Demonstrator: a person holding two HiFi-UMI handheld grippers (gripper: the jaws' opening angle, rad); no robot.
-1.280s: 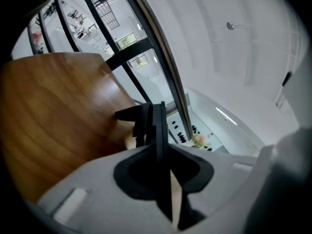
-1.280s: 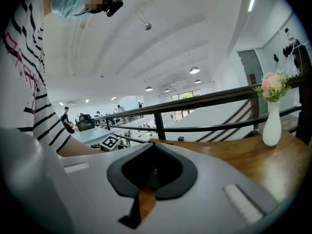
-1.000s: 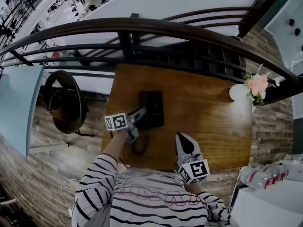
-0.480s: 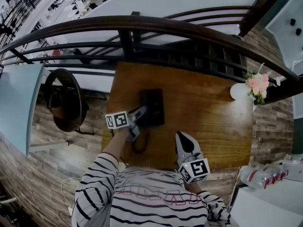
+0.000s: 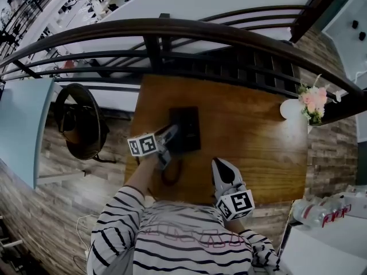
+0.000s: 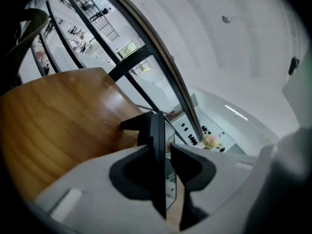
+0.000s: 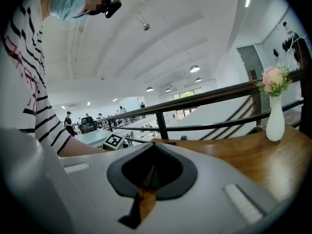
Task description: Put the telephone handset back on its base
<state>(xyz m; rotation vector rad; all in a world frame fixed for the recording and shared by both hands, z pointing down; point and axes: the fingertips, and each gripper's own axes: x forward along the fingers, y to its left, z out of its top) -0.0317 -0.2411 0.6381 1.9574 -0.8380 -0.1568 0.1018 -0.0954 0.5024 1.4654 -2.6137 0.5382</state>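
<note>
Black rectangular telephone base (image 5: 190,128) lies flat on the wooden worktop (image 5: 252,142), centre frame. Black handset (image 5: 175,135) lies along the base's left side; seating unclear. Dark cord (image 5: 171,175) loops below.

Your wooden table (image 5: 252,148) stands against a dark railing (image 5: 172,30), on plank floor (image 5: 63,199). A flower vase (image 5: 287,110) sits at its corner.

A white vase (image 5: 288,110) of pink flowers (image 5: 312,99) stands on the wooden table (image 5: 246,142).
</note>
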